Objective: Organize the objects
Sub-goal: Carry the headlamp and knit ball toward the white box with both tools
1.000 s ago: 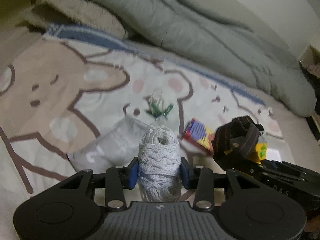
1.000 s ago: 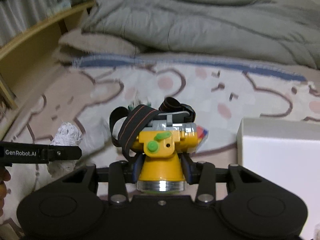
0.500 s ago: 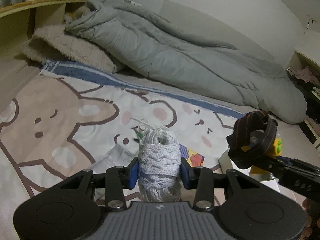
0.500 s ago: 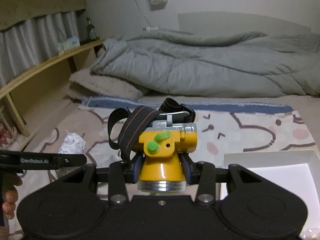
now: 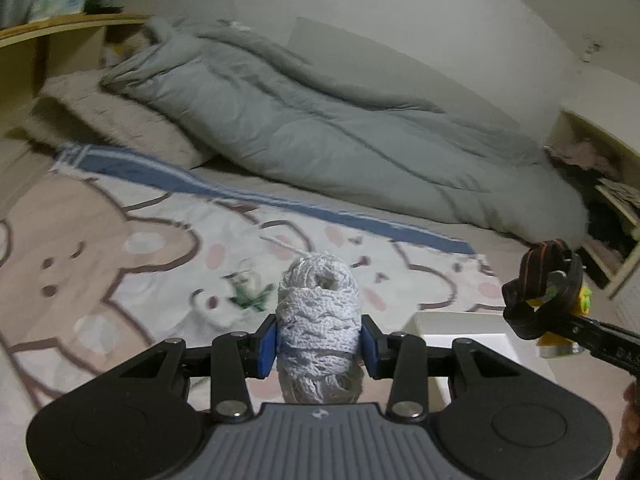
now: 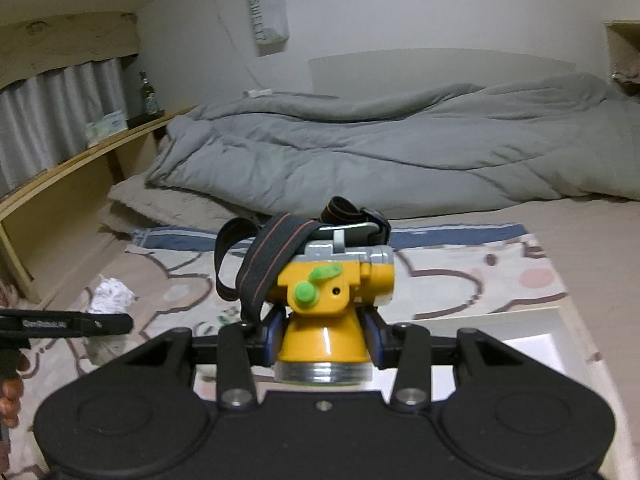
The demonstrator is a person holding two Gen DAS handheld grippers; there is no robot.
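My left gripper (image 5: 319,344) is shut on a ball of white string (image 5: 318,320), held upright above the bear-print blanket (image 5: 120,240). The right gripper (image 6: 325,338) is shut on a yellow headlamp (image 6: 328,304) with a green knob and a dark elastic strap (image 6: 264,256). Seen from the left wrist view, the headlamp (image 5: 560,300) hangs at the right, over the far edge of a white box (image 5: 460,326). From the right wrist view the string ball (image 6: 110,294) shows at the left, and the white box (image 6: 532,320) lies low to the right.
A grey duvet (image 5: 340,132) is heaped along the back of the bed, with a beige pillow (image 5: 100,116) at its left end. Small green pieces (image 5: 250,296) lie on the blanket. A wooden shelf (image 6: 80,160) runs along the left wall. A hand (image 6: 10,396) grips the left handle.
Both grippers have risen and tilted up with their loads, so more of the duvet and wall shows. The white box has come into the left wrist view; the headlamp has shifted right.
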